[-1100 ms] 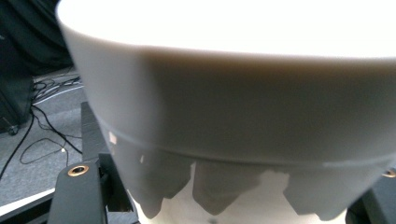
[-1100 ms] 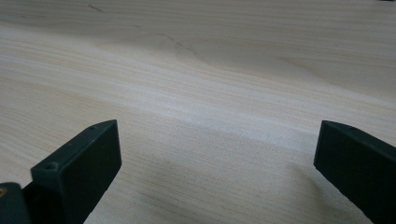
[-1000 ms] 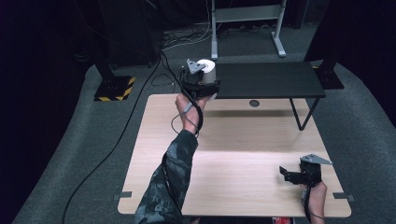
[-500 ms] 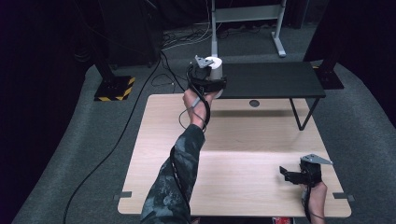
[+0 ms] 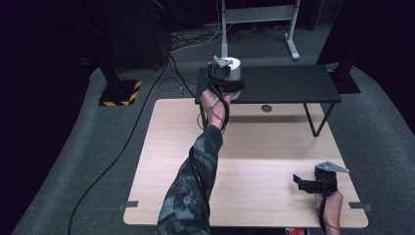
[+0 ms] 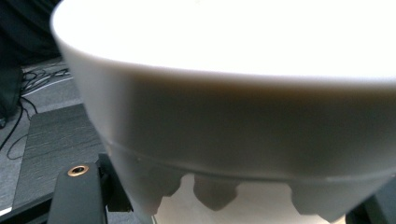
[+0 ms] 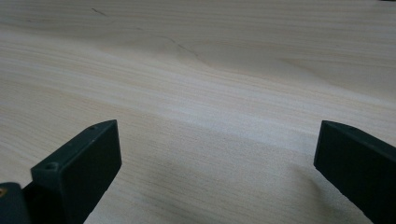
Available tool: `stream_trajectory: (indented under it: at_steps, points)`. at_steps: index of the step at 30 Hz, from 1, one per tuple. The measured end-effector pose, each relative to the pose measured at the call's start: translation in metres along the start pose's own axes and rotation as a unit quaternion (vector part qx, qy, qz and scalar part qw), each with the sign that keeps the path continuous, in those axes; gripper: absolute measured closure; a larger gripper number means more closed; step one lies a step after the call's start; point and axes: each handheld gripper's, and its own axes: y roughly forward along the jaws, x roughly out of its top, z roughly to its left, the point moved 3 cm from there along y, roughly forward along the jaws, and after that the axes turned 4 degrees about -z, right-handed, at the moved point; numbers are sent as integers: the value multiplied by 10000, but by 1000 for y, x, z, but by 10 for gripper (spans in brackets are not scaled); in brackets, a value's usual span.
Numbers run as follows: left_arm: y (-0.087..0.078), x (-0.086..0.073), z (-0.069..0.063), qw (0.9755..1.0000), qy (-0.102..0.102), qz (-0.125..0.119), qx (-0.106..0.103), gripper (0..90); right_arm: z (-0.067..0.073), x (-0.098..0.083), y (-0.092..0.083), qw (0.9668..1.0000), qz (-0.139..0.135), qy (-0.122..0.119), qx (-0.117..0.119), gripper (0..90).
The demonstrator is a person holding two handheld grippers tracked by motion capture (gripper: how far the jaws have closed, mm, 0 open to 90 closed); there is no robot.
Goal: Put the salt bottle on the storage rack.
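Dim room, dark surround; table lit from above; close white cup overexposed, blurred.

High view overlooks the wooden table; gripper views sit close.

A person's left forearm, at the centre of the high view, wears a long sleeve in a mottled grey-and-dark camouflage print. The left gripper, upper centre of the frame, is black with a grey three-cornered plate on top, and a thin dark cable loops from it along the wrist. In the left gripper view a black body part at lower left carries a brass-coloured threaded insert. The right gripper, at lower right of the high view, is likewise black with a grey three-cornered plate. In the right gripper view its two jaws are matt black, squared blocks with small screw holes.
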Motion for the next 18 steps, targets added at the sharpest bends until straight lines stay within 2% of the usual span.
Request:
stream_trajectory:
  at_steps: [3,5,14,18]
  points:
    - [6,1,-5,9998,160,68,55,275,0,0,0,10000,-3,-4,0,0]
    - [9,1,-6,9998,174,89,76,276,0,0,0,10000,-4,-8,3,0]
    - [23,-5,-3,9998,-135,126,-27,276,0,0,0,10000,1,-13,12,0]
    - [29,-5,-6,9997,-78,223,-23,276,-1,0,0,10000,-3,-10,25,0]
